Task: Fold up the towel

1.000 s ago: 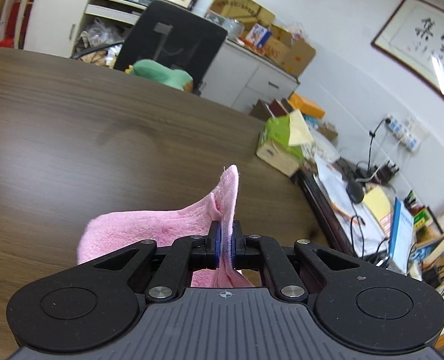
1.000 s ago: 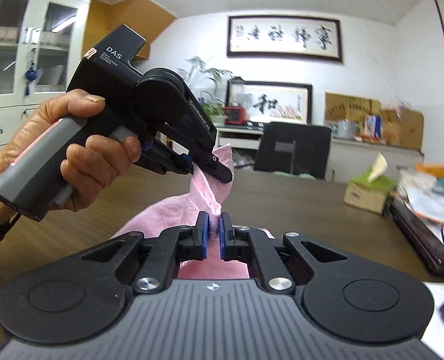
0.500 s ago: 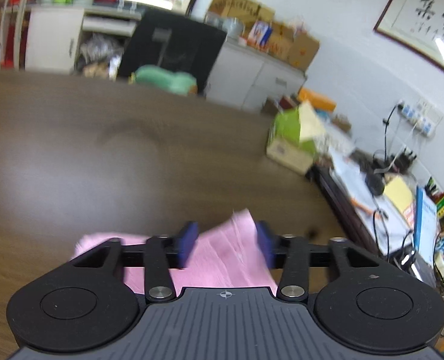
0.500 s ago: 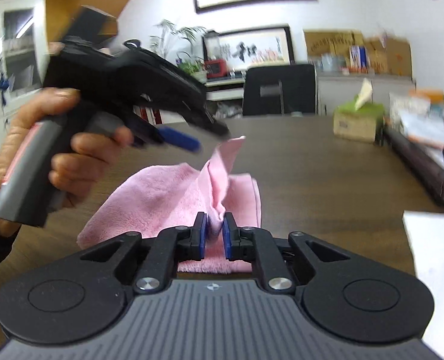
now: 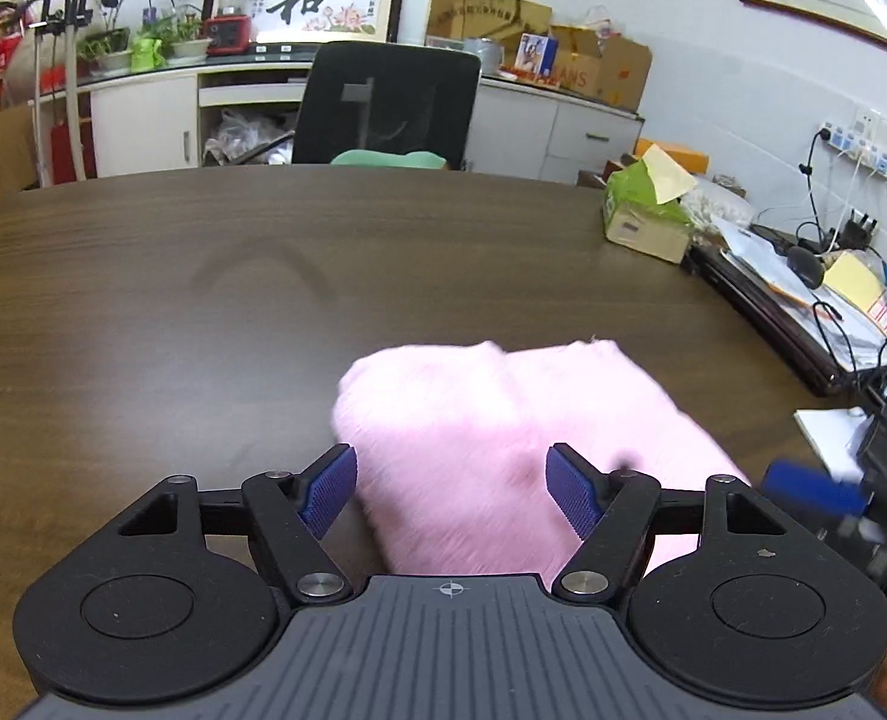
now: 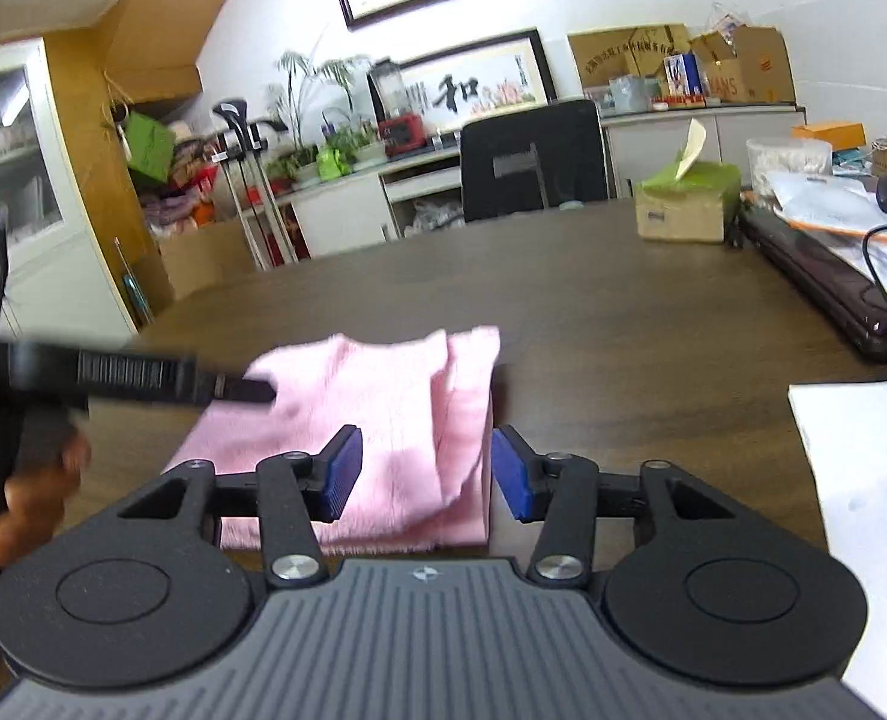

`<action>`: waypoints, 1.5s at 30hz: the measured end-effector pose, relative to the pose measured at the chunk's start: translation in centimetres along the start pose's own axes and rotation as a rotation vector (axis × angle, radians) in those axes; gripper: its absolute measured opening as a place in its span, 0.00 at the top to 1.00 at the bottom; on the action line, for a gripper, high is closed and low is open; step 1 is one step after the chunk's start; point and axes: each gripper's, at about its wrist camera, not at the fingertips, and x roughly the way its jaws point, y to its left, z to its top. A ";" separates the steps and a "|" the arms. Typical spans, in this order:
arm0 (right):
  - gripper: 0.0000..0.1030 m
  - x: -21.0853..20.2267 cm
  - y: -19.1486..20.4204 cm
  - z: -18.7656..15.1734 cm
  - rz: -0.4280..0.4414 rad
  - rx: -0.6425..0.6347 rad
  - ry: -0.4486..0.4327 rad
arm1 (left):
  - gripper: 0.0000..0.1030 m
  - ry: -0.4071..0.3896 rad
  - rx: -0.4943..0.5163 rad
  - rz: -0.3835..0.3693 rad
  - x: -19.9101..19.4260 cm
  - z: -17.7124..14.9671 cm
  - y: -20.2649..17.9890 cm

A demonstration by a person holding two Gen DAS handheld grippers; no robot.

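two sets of tongs hang spread over one pink towel, which lies doubled on the dark worktop; the left tongs stand wide, blue pads clear of the cloth on both sides, and the right tongs have just been opening, the towel's near edge lying loose between them with neither pad pressing on it; nothing is pinched by either. in the right view the upper layer sits a little askew, its right-hand flap crumpled into a ridge and its near corner short of the lower edge; the left tongs' black nose shows there over the towel's left part, with the person's hand blurred below it. the step in hand looks like letting go after a fold, with another fold likely to come; to do it well, lift both tongs straight off so the pile is not dragged, then look at the ridge and press it flat before taking new corners; grip the two corners of one short edge, both layers together, and carry them level so the edges meet squarely; the tissue box stands well apart and is no obstacle.
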 end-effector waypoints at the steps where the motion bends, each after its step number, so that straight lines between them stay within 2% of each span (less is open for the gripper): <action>1: 0.51 0.0 -0.1 0.5 0.021 -0.015 -0.003 | 0.31 -0.019 -0.012 -0.007 -0.4 -0.1 0.4; 5: 0.46 2.2 0.1 2.9 0.026 -0.079 0.072 | 0.28 -0.080 -0.043 -0.010 -1.0 0.0 1.4; 10: 0.46 7.3 -0.6 5.4 0.131 -0.041 0.217 | 0.28 -0.081 -0.038 -0.013 -0.6 -0.1 2.1; 16: 0.47 10.8 -0.4 5.6 0.098 -0.032 0.279 | 0.28 -0.056 0.013 0.001 0.3 -0.5 1.6; 18: 0.58 10.6 0.1 5.5 0.088 -0.051 0.270 | 0.27 -0.055 0.023 0.008 0.3 -0.6 1.5; 19: 0.77 10.4 0.4 5.4 0.081 -0.063 0.264 | 0.26 -0.058 0.027 0.016 0.3 -0.6 1.4; 20: 0.89 10.3 0.6 5.5 0.074 -0.075 0.256 | 0.26 -0.061 0.031 0.022 0.3 -0.7 1.4; 24: 0.90 9.9 1.4 5.7 0.005 -0.129 0.200 | 0.24 -0.091 0.061 0.057 0.1 -1.0 0.8; 27: 0.97 9.9 1.5 6.0 -0.024 -0.143 0.183 | 0.23 -0.108 0.094 0.075 0.0 -1.2 0.1; 30: 0.96 10.5 1.3 6.1 0.003 -0.120 0.221 | 0.23 -0.107 0.107 0.078 0.1 -1.3 -0.1; 31: 0.90 10.6 0.9 6.1 0.017 -0.087 0.236 | 0.23 -0.108 0.107 0.076 0.1 -1.3 -0.1; 32: 0.88 10.6 0.6 6.1 0.025 -0.067 0.243 | 0.22 -0.110 0.105 0.074 0.0 -1.2 -0.1; 35: 0.88 10.6 0.0 6.3 0.033 -0.049 0.244 | 0.21 -0.115 0.095 0.071 -0.1 -1.1 0.2; 39: 0.88 11.4 -1.6 6.3 0.086 0.051 0.262 | 0.19 -0.112 0.090 0.061 -0.1 -1.1 0.2; 43: 0.76 12.0 -2.5 6.1 0.081 0.086 0.275 | 0.18 -0.111 0.091 0.059 -0.1 -1.3 0.1; 45: 0.73 12.1 -2.9 6.0 0.092 0.107 0.275 | 0.16 -0.114 0.090 0.057 -0.2 -1.3 0.1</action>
